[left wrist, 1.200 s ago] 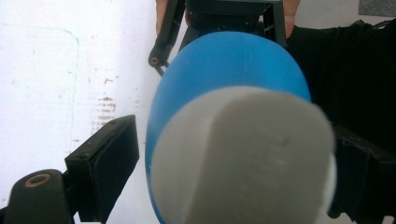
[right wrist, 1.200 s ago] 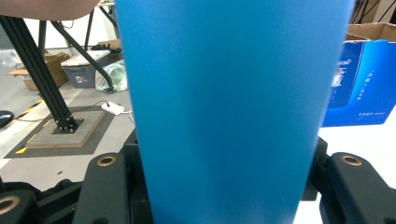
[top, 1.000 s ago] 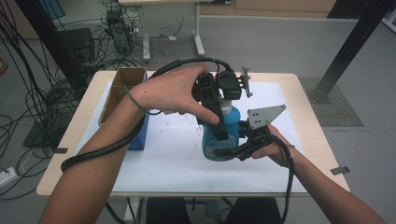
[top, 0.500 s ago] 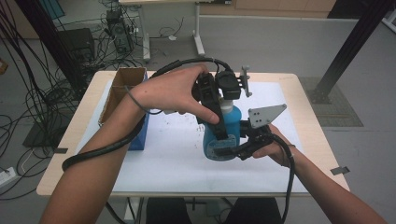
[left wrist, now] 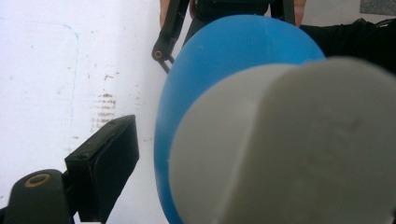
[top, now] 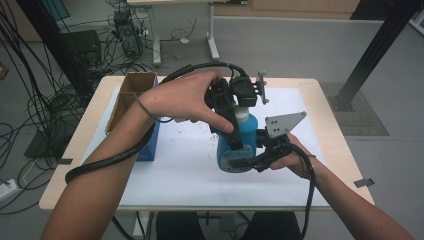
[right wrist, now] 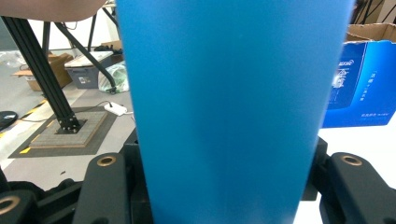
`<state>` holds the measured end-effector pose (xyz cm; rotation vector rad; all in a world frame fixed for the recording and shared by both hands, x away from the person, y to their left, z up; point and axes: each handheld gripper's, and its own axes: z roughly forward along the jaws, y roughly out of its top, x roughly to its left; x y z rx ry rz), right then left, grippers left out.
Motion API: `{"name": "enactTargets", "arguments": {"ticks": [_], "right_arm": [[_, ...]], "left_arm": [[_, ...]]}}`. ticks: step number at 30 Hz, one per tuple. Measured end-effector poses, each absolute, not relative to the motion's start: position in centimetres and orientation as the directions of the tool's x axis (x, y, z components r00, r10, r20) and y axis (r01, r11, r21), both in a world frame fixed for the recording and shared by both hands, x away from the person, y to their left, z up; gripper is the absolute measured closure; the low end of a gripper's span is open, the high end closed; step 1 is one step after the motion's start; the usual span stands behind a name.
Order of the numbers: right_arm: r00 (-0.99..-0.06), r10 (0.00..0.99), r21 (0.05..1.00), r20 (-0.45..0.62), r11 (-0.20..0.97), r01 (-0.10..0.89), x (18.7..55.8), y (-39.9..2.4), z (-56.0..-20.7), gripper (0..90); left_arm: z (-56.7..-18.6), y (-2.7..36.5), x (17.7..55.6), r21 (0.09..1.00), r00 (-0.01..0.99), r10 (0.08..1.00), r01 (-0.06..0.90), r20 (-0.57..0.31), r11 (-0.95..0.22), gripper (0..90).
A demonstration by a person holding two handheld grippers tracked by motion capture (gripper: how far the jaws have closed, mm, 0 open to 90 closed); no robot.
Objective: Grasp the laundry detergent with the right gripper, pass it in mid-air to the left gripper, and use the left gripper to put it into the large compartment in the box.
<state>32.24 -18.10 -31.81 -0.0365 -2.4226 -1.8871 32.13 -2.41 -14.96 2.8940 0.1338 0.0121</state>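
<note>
One blue bottle (top: 240,145) with one pale grey cap (top: 242,114) stands upright on the white sheet (top: 175,170) mid-table (top: 330,125). Your right claw (top: 239,162) is clamped on the bottle's lower body from the side; the right gripper view has the blue wall (right wrist: 229,112) wedged between both jaws. Your left claw (top: 239,112) comes down from above at the cap. In the left gripper view the cap (left wrist: 289,149) sits right up against the lens with one jaw standing off to its left, clear of it, so I can't tell whether that claw actually grips (the other jaw is hidden behind the cap). Count: two claws, one bottle, one cap, one blue carton (top: 150,142), one open cardboard box (top: 131,95) touching it at the table's left edge. The right gripper view reads the carton's printed face (right wrist: 359,84), which the high view doesn't resolve; the high view gives both forearms and the cables.
</note>
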Motion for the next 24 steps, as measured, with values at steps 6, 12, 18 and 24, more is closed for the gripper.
{"name": "enactTargets", "arguments": {"ticks": [6, 12, 18, 24], "right_arm": [[-0.997, -0.027, 0.965, 0.07, 0.254, 0.06, 32.18, -18.11, -31.85, 40.9], [-0.998, -0.024, 0.966, 0.066, 0.25, 0.058, 32.19, -18.23, -31.62, 40.9], [-0.998, -0.023, 0.966, 0.064, 0.253, 0.056, 32.15, -18.26, -31.58, 40.9], [-0.998, -0.025, 0.966, 0.065, 0.251, 0.056, 32.08, -18.24, -31.49, 40.9]], "left_arm": [[-14.85, -2.43, 32.17, 0.243, 0.996, 0.092, 0.089, -0.001, -0.966, 12.3], [-14.8, -2.46, 32.18, 0.242, 0.996, 0.091, 0.088, 0.0, -0.966, 12.3], [-14.79, -2.43, 32.25, 0.24, 0.996, 0.092, 0.089, -0.002, -0.967, 12.3], [-14.75, -2.4, 32.23, 0.238, 0.996, 0.091, 0.089, -0.001, -0.967, 12.3]]}}
